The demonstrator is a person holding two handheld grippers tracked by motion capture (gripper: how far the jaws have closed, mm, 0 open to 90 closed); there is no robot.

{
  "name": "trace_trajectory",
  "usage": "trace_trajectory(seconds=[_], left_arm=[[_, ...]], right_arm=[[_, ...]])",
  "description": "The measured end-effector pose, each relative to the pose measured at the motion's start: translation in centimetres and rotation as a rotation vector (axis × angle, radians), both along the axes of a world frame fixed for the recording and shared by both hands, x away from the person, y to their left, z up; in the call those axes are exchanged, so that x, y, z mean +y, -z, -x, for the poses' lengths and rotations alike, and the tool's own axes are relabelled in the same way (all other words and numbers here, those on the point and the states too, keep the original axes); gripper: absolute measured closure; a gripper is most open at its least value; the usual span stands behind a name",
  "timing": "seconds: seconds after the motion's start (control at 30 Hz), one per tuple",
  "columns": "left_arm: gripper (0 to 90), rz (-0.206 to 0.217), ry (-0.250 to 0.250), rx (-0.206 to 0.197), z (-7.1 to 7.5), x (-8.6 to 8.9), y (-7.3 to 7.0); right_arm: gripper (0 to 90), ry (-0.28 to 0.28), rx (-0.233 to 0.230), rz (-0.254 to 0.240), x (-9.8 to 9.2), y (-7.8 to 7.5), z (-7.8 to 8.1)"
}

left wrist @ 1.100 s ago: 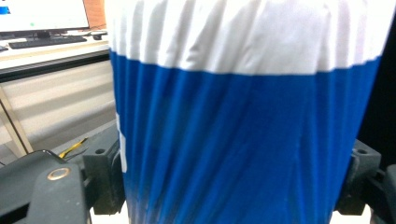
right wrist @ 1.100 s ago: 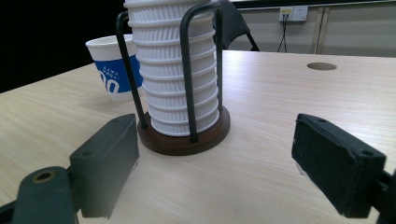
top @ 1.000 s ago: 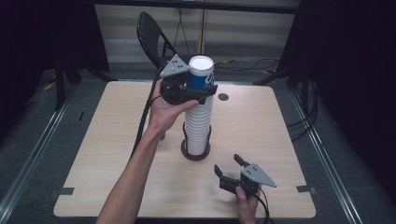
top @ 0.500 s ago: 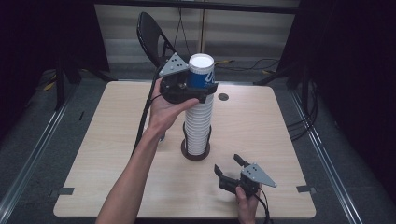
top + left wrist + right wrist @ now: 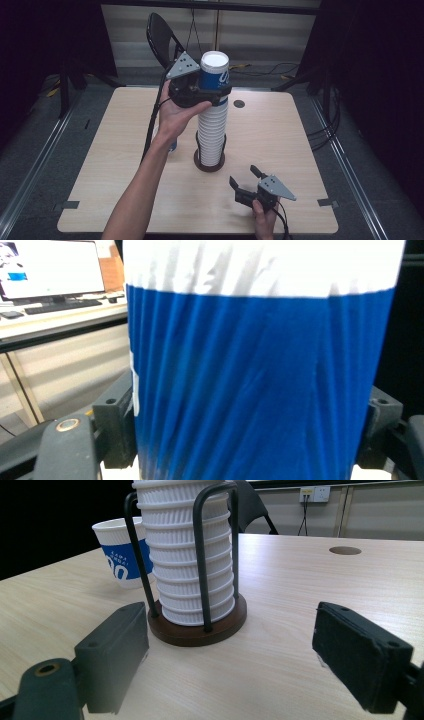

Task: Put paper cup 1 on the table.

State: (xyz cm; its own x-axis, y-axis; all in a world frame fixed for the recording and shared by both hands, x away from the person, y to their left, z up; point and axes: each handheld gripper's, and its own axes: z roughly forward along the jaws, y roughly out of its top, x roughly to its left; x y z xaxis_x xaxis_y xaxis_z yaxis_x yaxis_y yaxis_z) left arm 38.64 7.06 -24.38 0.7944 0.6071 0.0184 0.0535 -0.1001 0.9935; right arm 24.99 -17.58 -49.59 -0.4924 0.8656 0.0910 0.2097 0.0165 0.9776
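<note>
Left gripper [image 5: 212,92], held in the left hand [image 5: 177,112], raised above the table [image 5: 300,130] at the top of the cup stack [image 5: 212,132]. Jaws having just been closing, now pinching the blue-and-white cup [image 5: 215,72] from both sides, its ribbed blue wall [image 5: 260,385] standing close before the lens in the left gripper view, with a black pad pressing at either edge of it. Cup standing upright on top of the stack, white rim uppermost, grey three-cornered plate [image 5: 182,65] just beside it on the left.

Stack of white ribbed cups sitting upright inside a black wire holder [image 5: 200,555] on a round dark wooden base [image 5: 200,627], near the middle of the table.

Right gripper [image 5: 246,182], held in the right hand [image 5: 262,215], resting low near the front edge of the table, well apart from the holder. Fingers spreading wide with nothing between them, pointing toward the base in the right gripper view.

Second blue-and-white cup [image 5: 122,557] standing upright on the table just beside the holder, partly hidden behind the left forearm in the high view.

Round hole [image 5: 239,104] lying in the tabletop beyond the stack. Black folding chair [image 5: 162,35] standing behind the far edge of the table.
</note>
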Motion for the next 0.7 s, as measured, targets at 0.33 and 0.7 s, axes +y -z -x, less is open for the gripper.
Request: trace_trajectory(seconds=[0.33, 0.7], left_arm=[[21.0, 0.026, 0.003, -0.042, 0.4, 0.1, -1.4], [21.2, 0.078, 0.004, -0.113, 1.1, 0.3, -2.7]], right_arm=[[14.4, 0.001, -0.003, 0.001, 0.0, 0.0, 0.0], [14.5, 0.004, -0.010, -0.004, 0.0, 0.0, 0.1]])
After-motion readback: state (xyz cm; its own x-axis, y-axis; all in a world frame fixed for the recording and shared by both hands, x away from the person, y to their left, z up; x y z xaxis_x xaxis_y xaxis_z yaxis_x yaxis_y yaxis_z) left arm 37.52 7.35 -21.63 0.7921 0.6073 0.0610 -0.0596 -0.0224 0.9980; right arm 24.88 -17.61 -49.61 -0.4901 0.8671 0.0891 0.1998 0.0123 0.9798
